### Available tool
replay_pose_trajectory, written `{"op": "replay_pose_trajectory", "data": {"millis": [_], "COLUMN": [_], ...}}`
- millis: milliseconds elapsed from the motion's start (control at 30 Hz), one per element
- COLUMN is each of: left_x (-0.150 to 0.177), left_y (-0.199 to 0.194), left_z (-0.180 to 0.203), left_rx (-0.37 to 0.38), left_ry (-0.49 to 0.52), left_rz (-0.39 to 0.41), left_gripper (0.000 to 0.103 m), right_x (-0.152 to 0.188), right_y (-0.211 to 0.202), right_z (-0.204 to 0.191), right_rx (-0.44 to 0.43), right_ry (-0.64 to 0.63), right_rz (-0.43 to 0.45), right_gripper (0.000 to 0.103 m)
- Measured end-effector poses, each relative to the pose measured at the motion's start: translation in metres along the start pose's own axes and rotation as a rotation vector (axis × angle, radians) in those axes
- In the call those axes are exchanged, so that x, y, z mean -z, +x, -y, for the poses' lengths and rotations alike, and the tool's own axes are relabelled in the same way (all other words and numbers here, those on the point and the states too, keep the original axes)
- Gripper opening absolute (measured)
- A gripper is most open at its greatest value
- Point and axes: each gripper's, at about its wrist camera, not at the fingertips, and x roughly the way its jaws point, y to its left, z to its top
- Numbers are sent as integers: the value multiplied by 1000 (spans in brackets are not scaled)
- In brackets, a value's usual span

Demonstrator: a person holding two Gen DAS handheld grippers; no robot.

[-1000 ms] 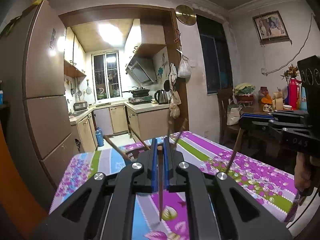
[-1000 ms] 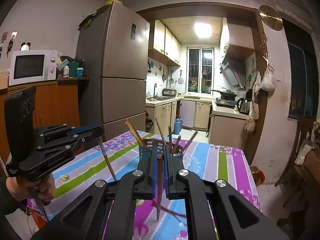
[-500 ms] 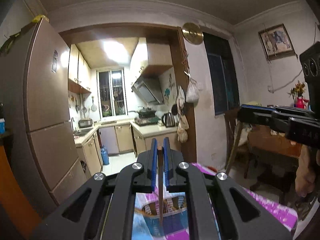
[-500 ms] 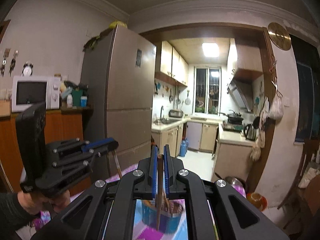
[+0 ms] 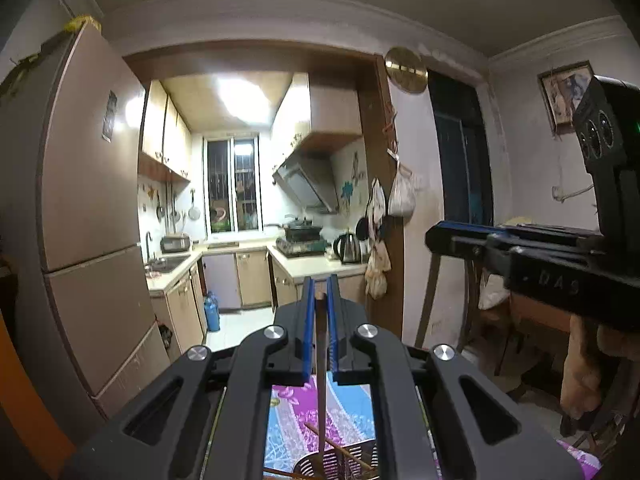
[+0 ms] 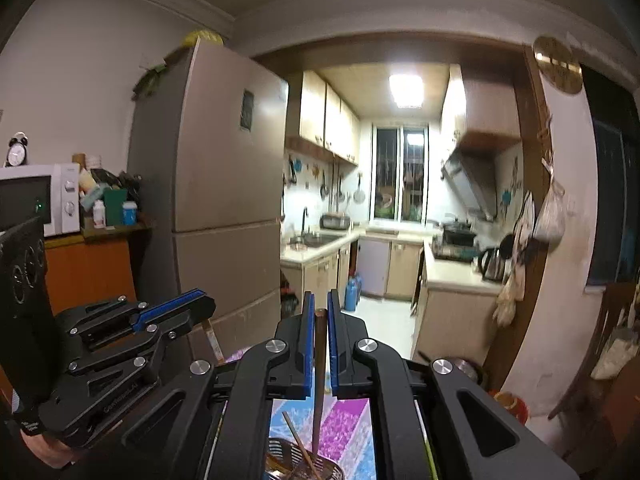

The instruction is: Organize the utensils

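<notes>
Your left gripper (image 5: 319, 300) is clamped on a thin brown wooden chopstick (image 5: 321, 380), which hangs straight down between the blue pads at the centre of the left wrist frame; its tip points into the dark slotted utensil basket (image 5: 336, 466) at the bottom edge, though whether it touches cannot be told. A second loose chopstick (image 5: 340, 446) lies slanted across that basket. The basket stands on the purple and blue flowered tablecloth (image 5: 296, 404). Your right gripper (image 6: 319, 304) is likewise closed on its own brown wooden chopstick (image 6: 318, 384), held upright in the middle of the right wrist frame, its lower end over the same basket (image 6: 304, 466) at bottom centre, with another stick (image 6: 298, 446) leaning inside. In the left wrist frame, the right gripper shows at mid right; in the right wrist frame, the left gripper shows at lower left.
</notes>
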Motion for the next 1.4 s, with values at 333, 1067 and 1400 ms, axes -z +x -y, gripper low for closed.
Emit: {"op": "replay_pose_trajectory", "data": {"millis": [333, 1067, 1400], "left_x": [45, 73, 60], "left_y": [47, 56, -63], "left_z": [-7, -18, -41], "left_rx": [8, -26, -204], "left_ry": [-30, -49, -92], "left_rz": [-90, -171, 53], "left_gripper": [5, 37, 98], "right_x": [59, 97, 98], "right_y": [58, 68, -73], "right_z": [9, 21, -6], "right_rx": [-8, 5, 28], "right_ry": [24, 78, 31], "right_rz": [-110, -159, 153], "right_gripper": [7, 21, 99]}}
